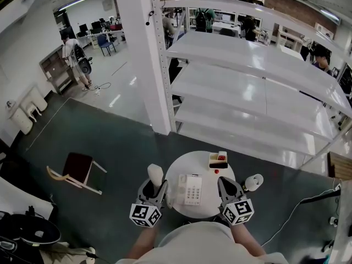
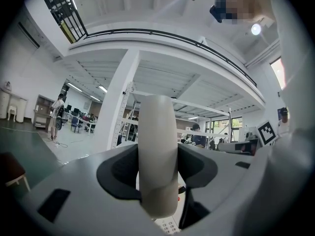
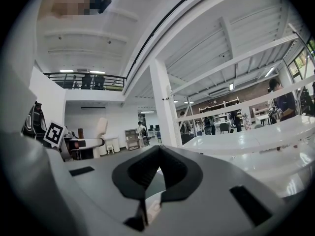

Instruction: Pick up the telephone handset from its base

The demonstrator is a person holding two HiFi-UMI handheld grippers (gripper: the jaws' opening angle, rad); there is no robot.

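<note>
**While Holding the Handset Off Its Base**

While looking down from the head view, counting one handset (image 1: 155, 173), one telephone base (image 1: 191, 189), one round white table (image 1: 181, 166) and two grippers: left gripper (image 1: 155, 185), right gripper (image 1: 224, 181). Also counting one small box (image 1: 219, 159) with a red patch on top at the table's far edge, one small red item (image 1: 216, 171) just in front of it, one white rounded object (image 1: 253, 182) just beside the table's right rim, one chair (image 1: 77, 169) on the floor well to the left, one white shelving rack (image 1: 247, 87) beyond the table, and one person with a backpack (image 1: 74, 51) far off at the left. Carrying one cube with black-and-white square markers on each gripper, two in all. Showing a keypad on the base, its figures being too small to read.

Pinching the handset with the left gripper, jaws spread wide around it and pressing on both its sides, the cream handset standing upright, off the base and just left of the table's rim. Leaving the base lying flat on the table between the two grippers. Holding the right gripper at the table's right side, jaws pressed together, nothing between them
</note>
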